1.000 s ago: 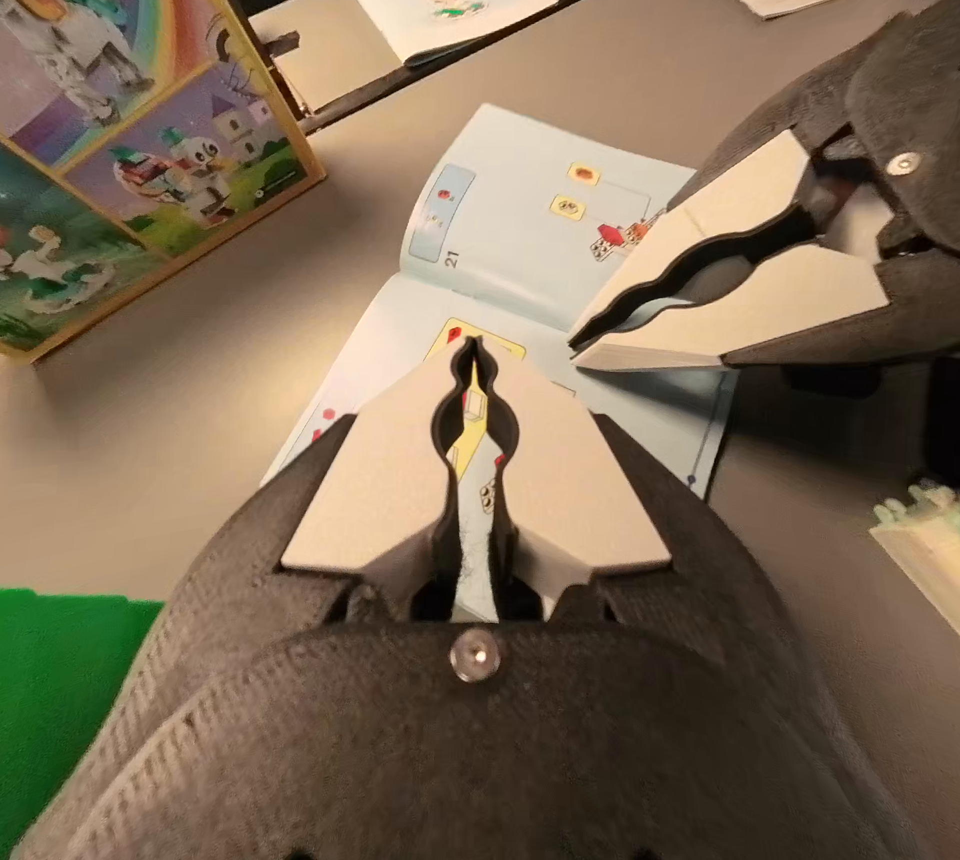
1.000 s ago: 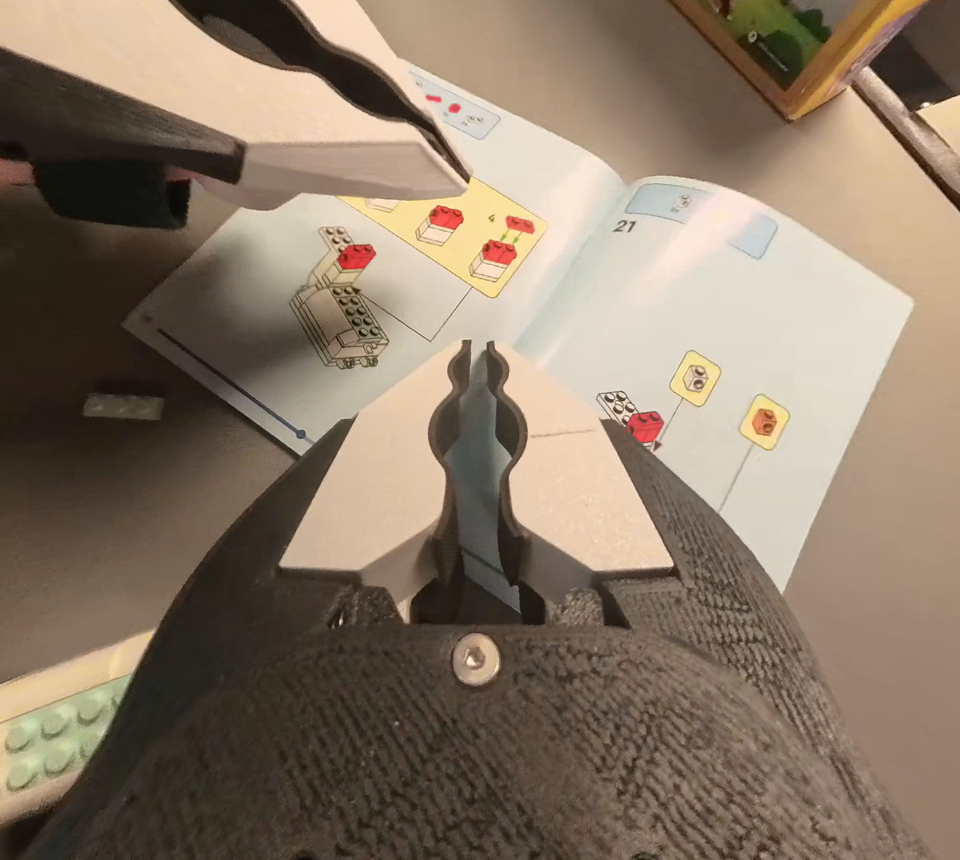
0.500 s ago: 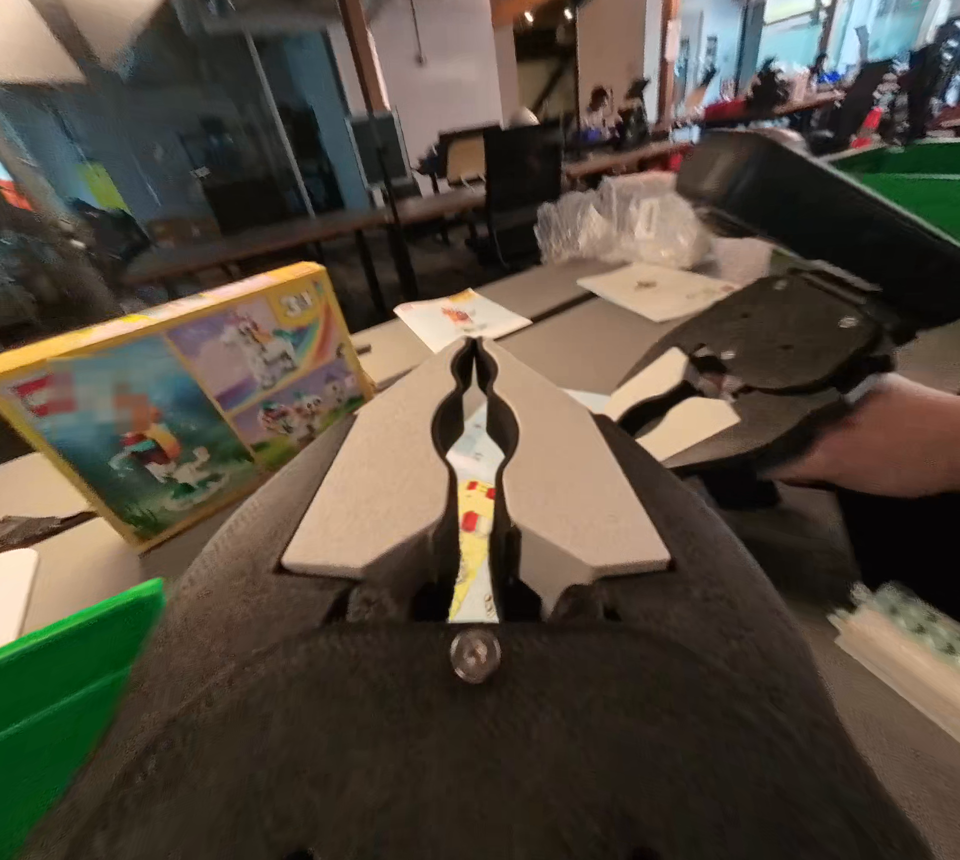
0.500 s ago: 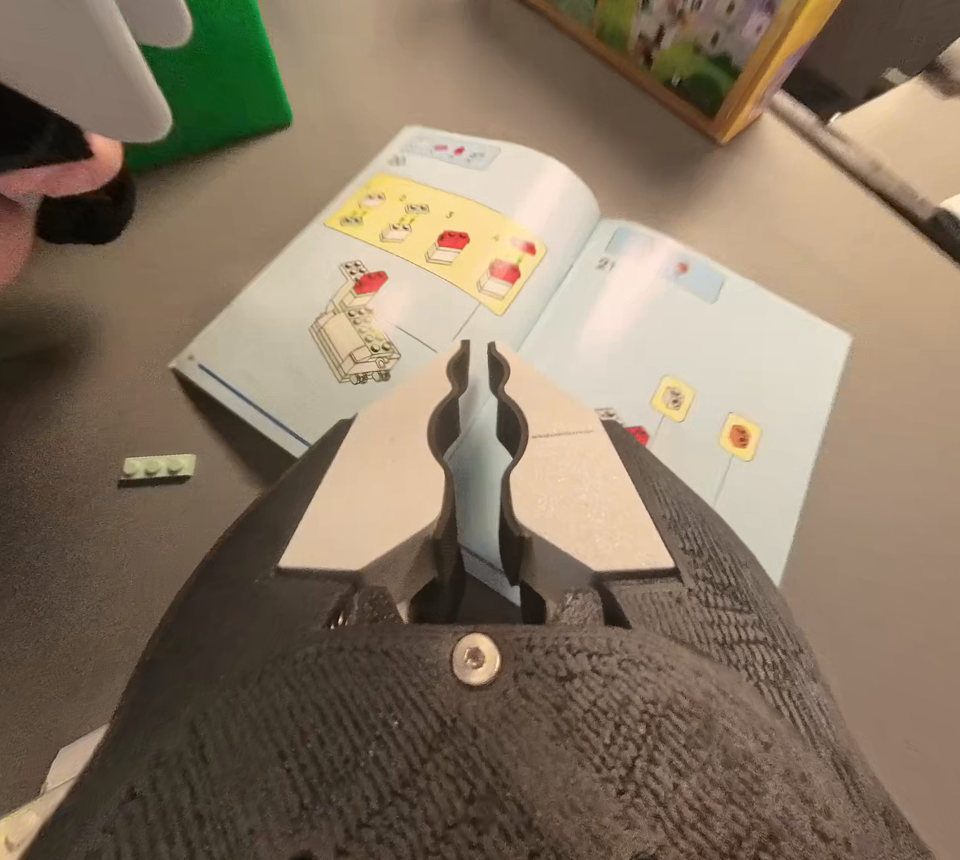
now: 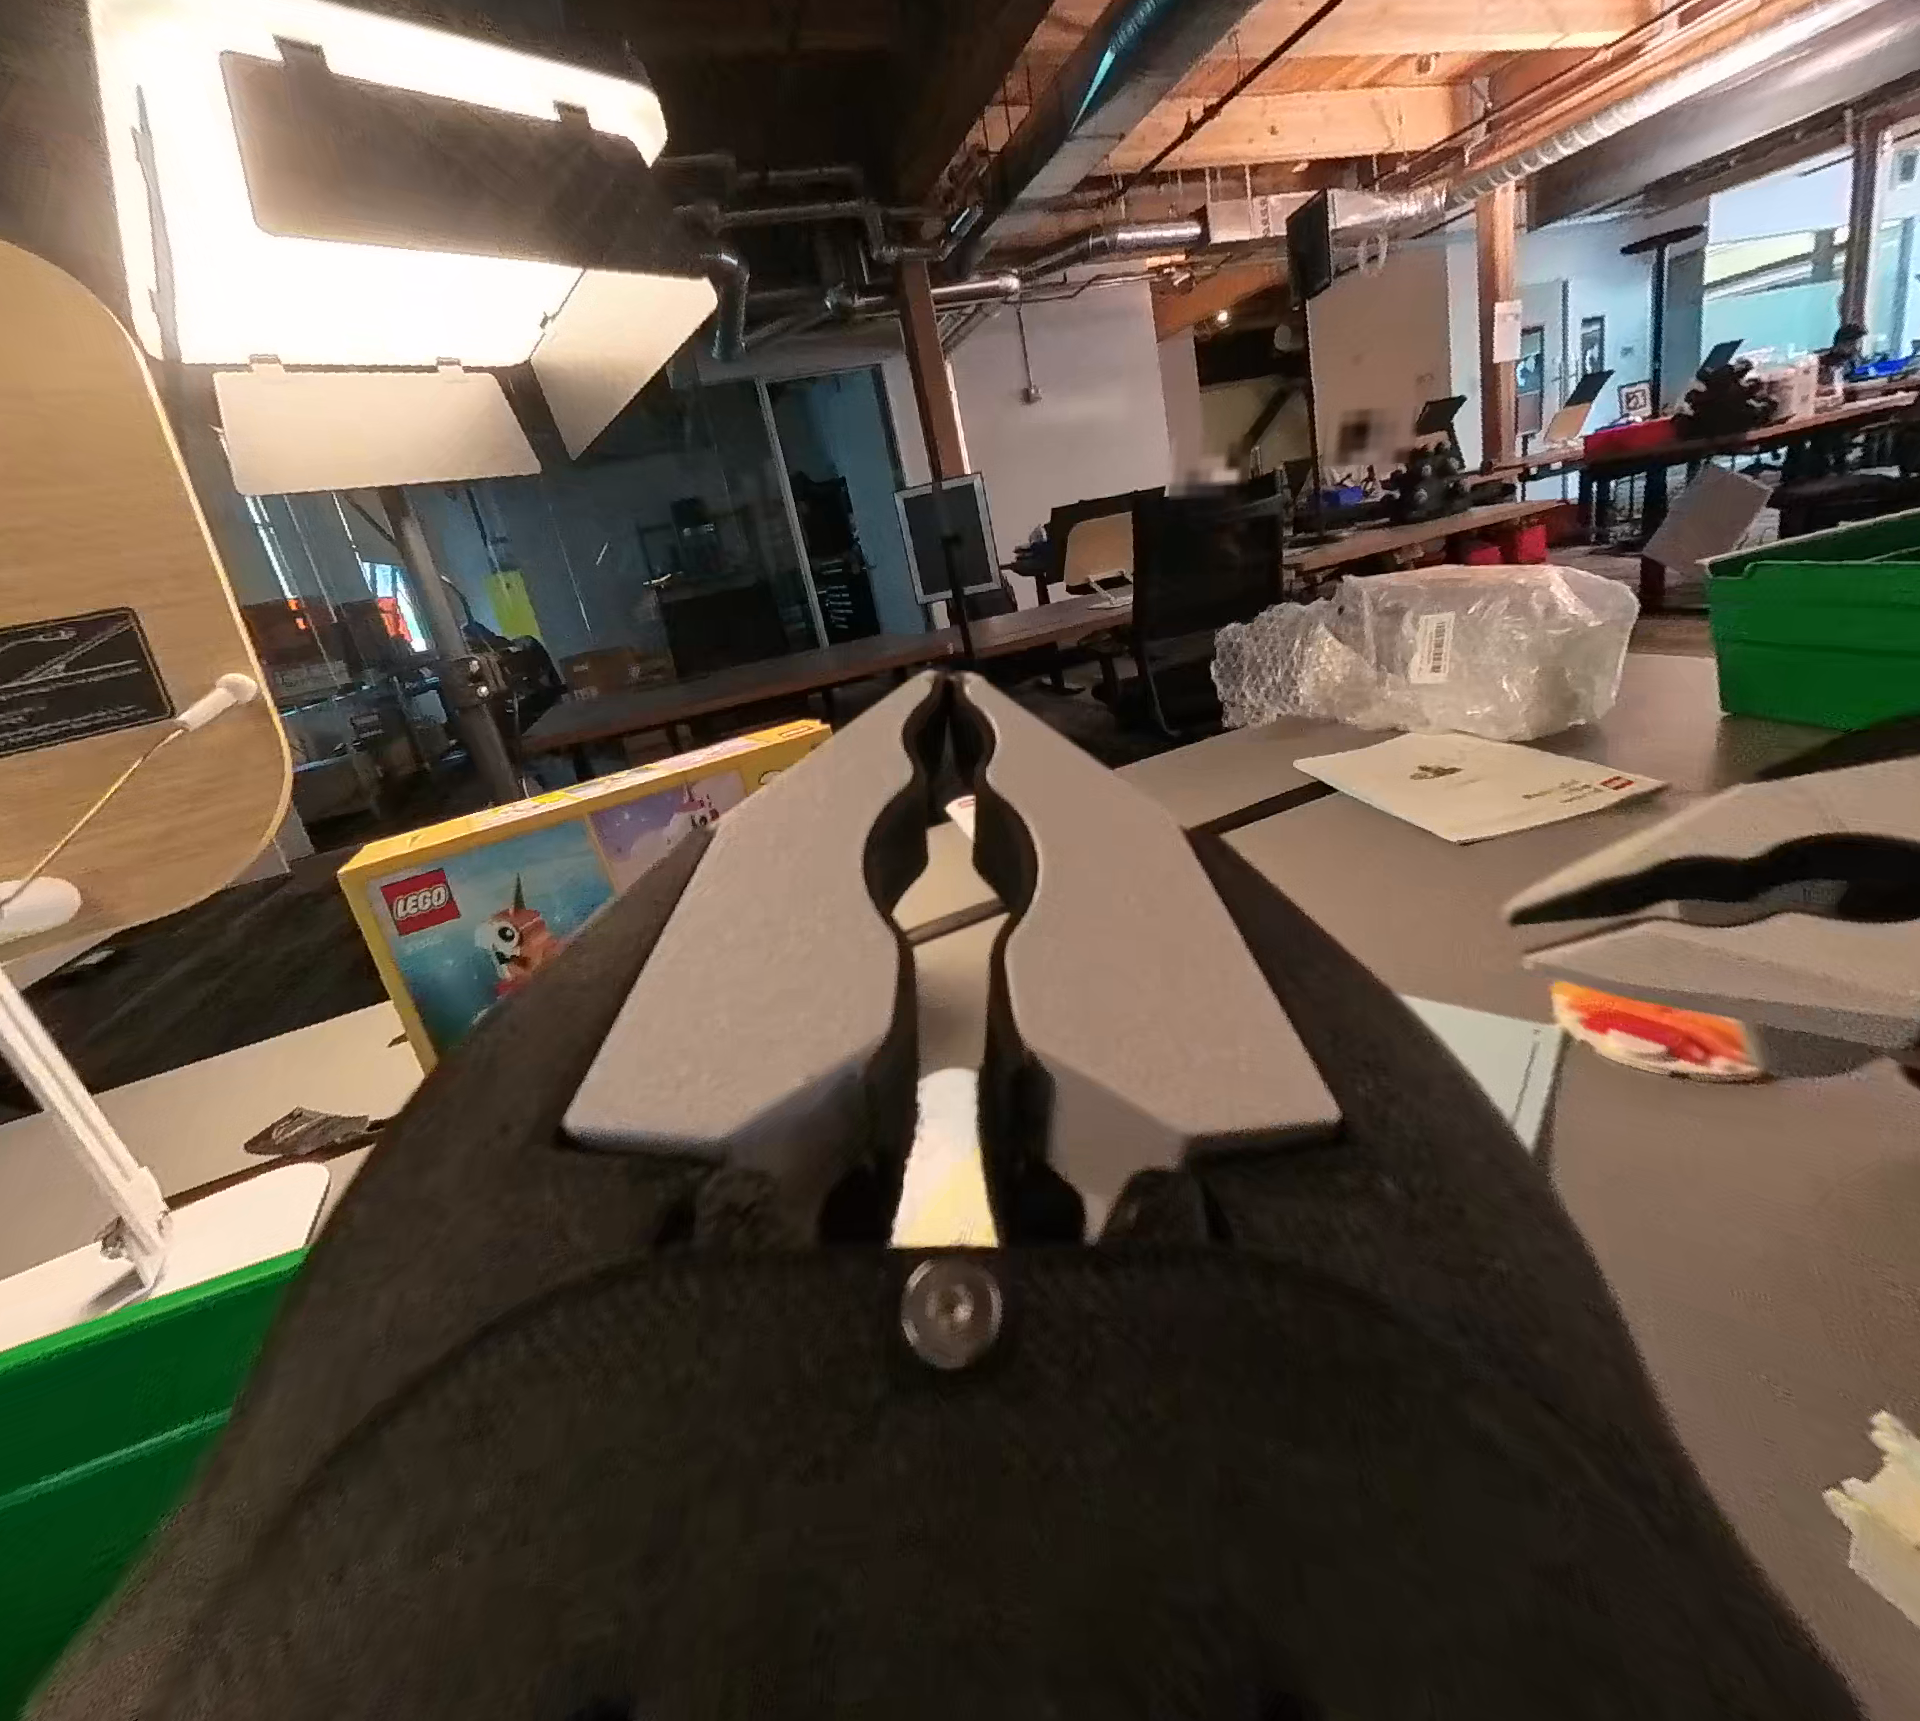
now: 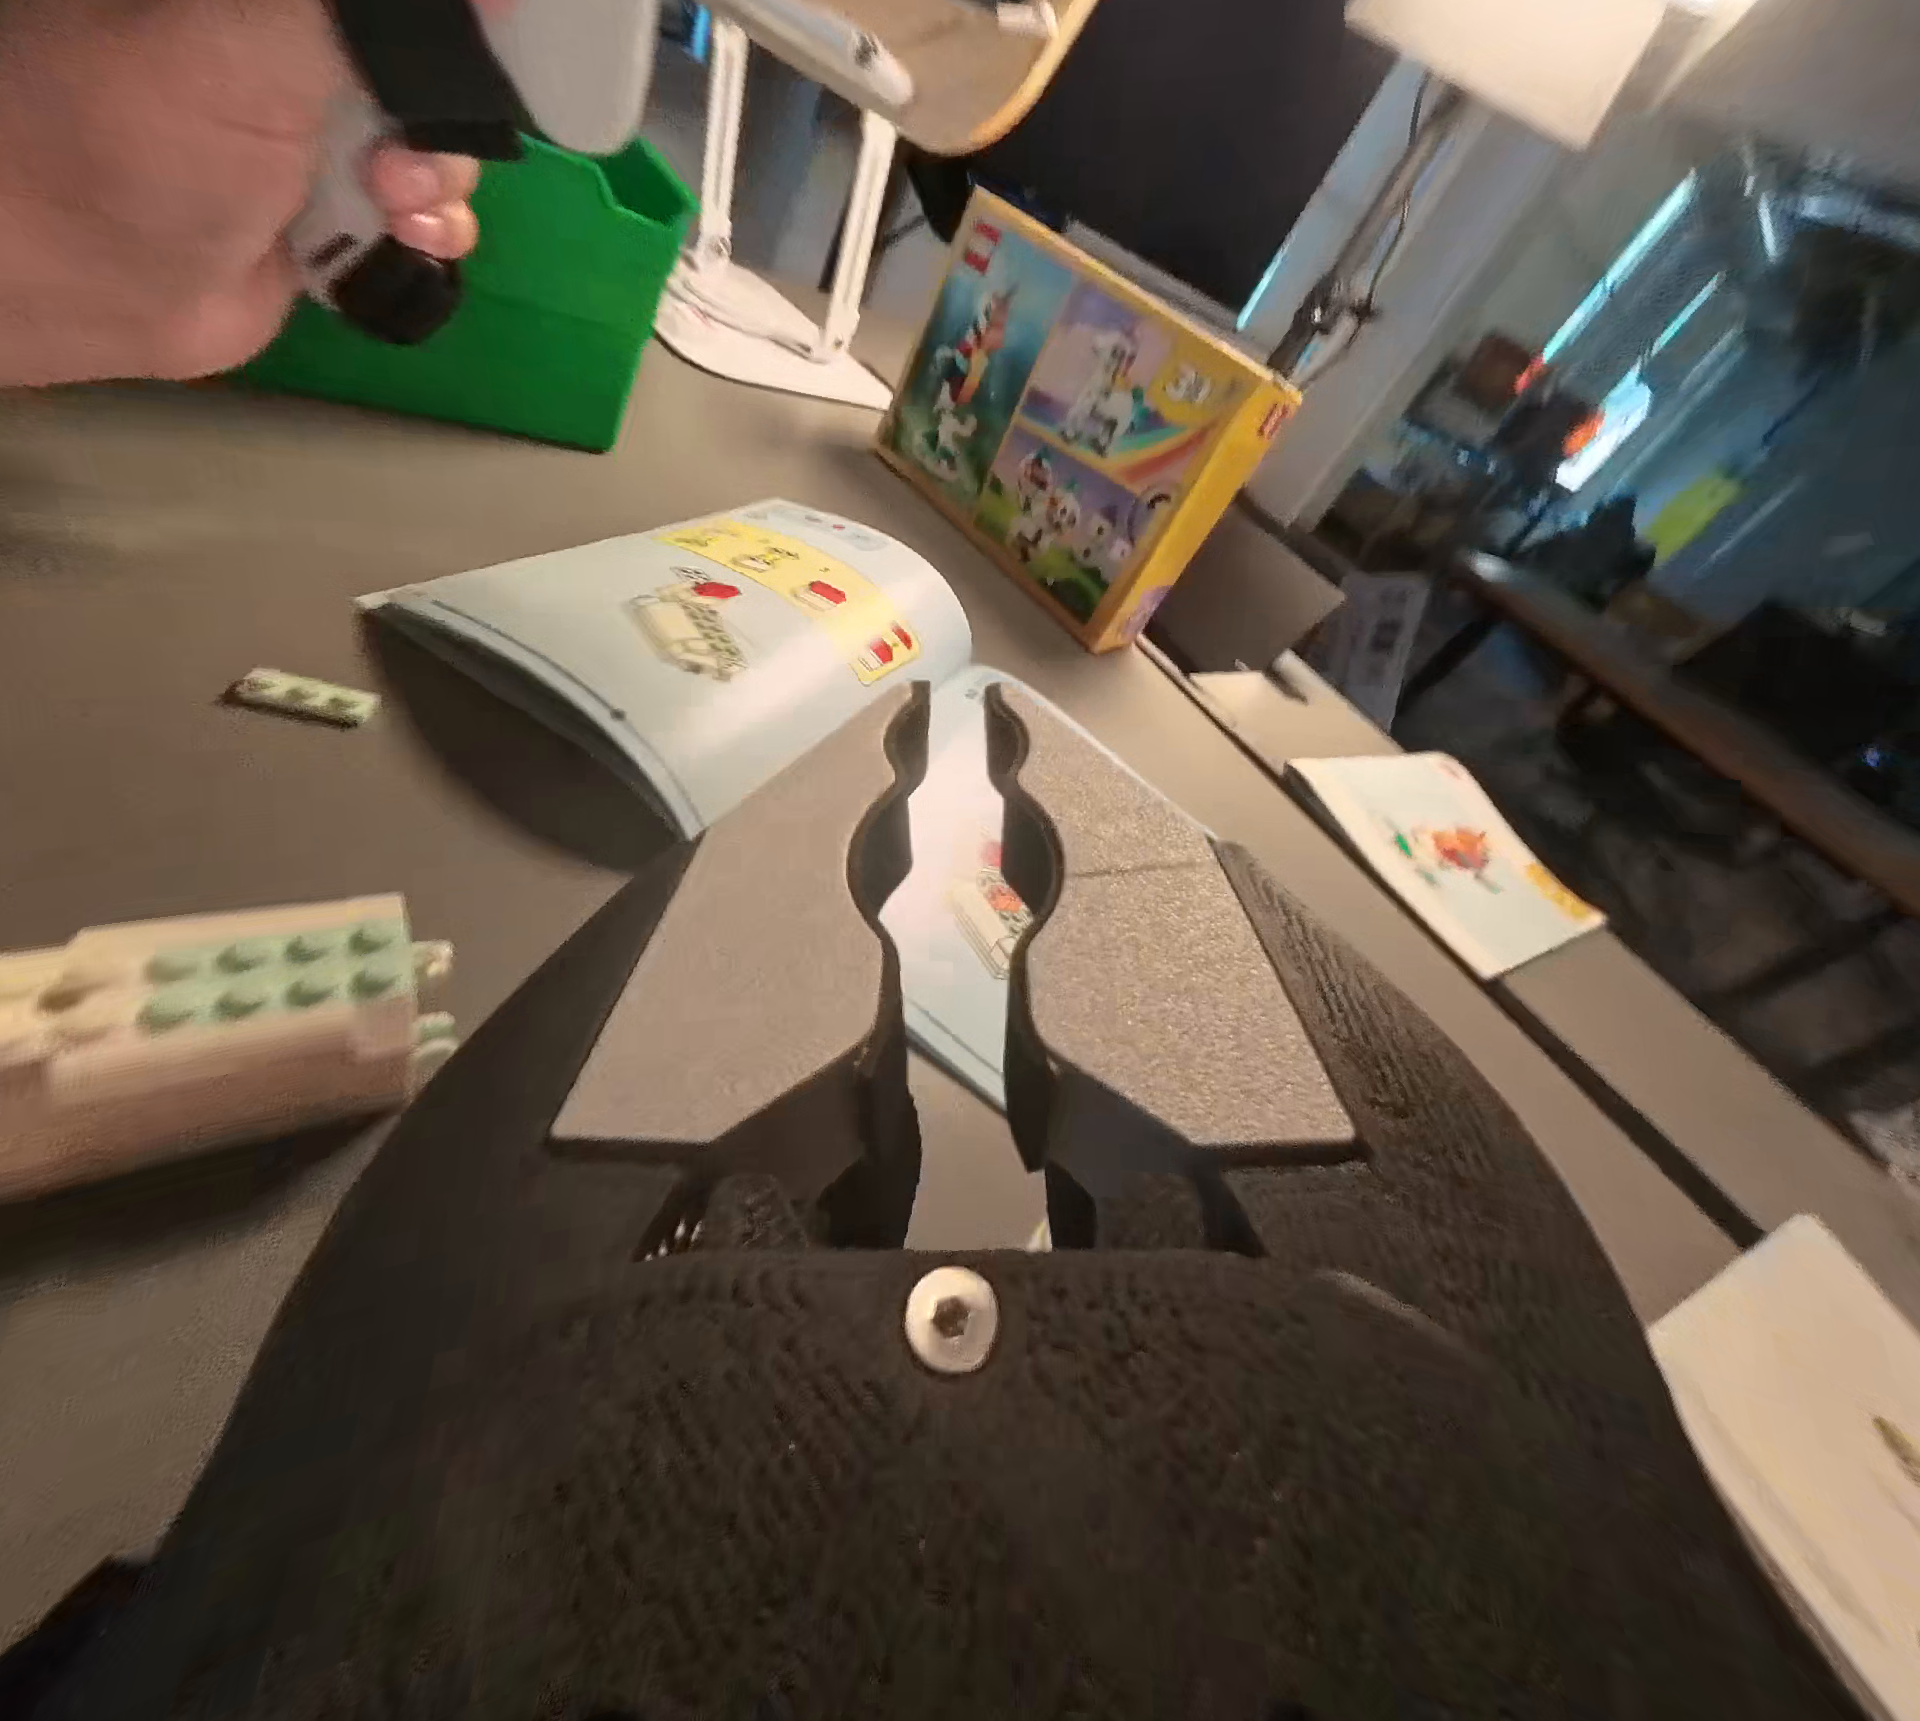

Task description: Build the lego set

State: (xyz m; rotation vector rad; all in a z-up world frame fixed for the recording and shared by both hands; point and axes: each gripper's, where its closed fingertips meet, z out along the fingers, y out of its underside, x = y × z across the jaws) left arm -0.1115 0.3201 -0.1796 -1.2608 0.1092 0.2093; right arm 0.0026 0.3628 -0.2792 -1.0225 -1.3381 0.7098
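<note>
Both claws hang empty above the grey counter (image 6: 208, 508). The right claw (image 6: 954, 715), tips slightly apart, holds nothing; the cream-and-green partial build (image 6: 208, 1017) lies at lower left, long axis running left to right. Beyond it, a loose pale-green plate (image 6: 303, 697) sits just left of the open instruction booklet (image 6: 665, 632). The left claw (image 5: 948, 684), tips together, points into the room. The set's box (image 6: 1081, 424) stands farthest. The right claw looks nearer both pieces.

Open-plan workshop office, exposed ducts (image 5: 1101, 237), long desks (image 5: 1455, 528)
</note>
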